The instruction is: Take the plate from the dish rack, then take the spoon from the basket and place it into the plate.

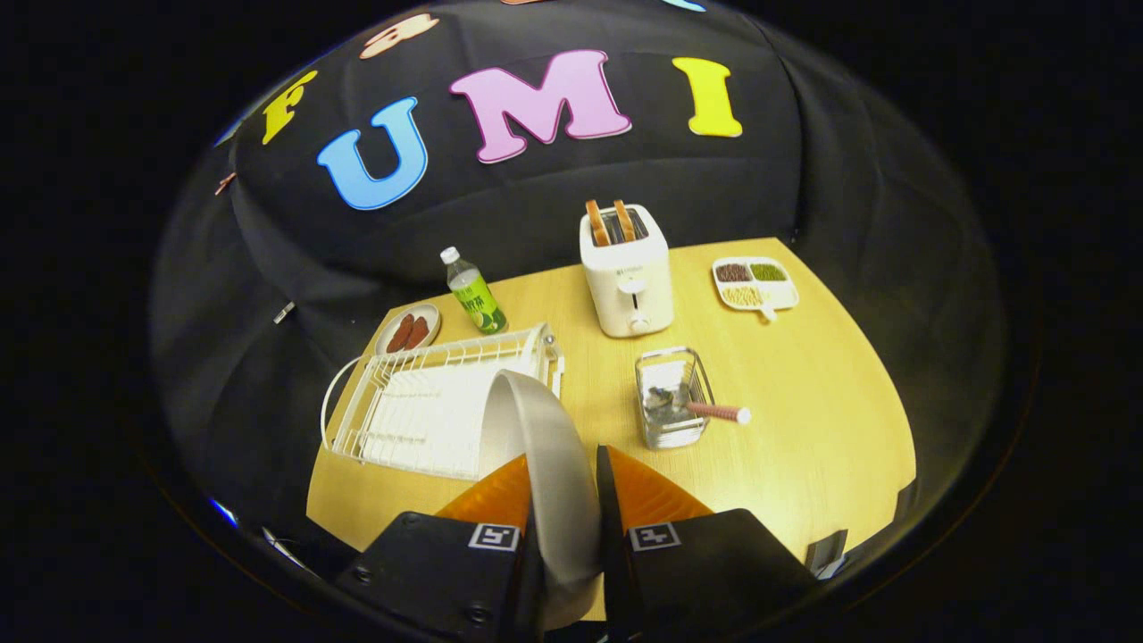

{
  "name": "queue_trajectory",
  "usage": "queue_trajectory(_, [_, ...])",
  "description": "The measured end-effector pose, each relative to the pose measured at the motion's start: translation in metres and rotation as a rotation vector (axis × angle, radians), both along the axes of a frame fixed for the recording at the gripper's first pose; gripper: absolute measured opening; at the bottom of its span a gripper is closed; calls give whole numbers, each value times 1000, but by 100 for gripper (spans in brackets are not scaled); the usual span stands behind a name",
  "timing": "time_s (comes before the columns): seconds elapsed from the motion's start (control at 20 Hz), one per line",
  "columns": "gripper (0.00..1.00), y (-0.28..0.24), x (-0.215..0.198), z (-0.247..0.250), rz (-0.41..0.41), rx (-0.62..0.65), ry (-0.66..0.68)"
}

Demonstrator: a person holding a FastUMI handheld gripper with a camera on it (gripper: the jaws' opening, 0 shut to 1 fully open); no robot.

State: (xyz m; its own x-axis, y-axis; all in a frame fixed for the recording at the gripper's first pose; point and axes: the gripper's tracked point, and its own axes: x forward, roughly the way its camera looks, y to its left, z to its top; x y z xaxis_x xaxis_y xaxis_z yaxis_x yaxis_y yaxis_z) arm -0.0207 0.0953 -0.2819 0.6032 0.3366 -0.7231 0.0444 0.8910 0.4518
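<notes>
A grey plate (pixel 546 446) stands on edge between my gripper's (pixel 567 473) two fingers, which press on its rim from both sides. It is held up above the table, over the right end of the white wire dish rack (pixel 429 402). To the right, just beyond the fingers, a small clear basket (pixel 671 397) holds a spoon with a pink handle (pixel 719 412) that sticks out to the right.
On the wooden table (pixel 804 393) stand a white toaster (pixel 625 272) with two bread slices, a green bottle (pixel 475 295), a small plate with sausages (pixel 409 330) and a divided snack tray (pixel 755 284). The table's front edge lies just behind the fingers.
</notes>
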Motion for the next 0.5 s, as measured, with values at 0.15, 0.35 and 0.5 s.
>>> queue_trajectory(0.15, [30,-2,-33,-33,-3,58,73])
queue_trajectory(0.35, [30,5,-63,-78,4,116,166])
queue_trajectory(0.5, [30,16,-69,-105,17,132,208])
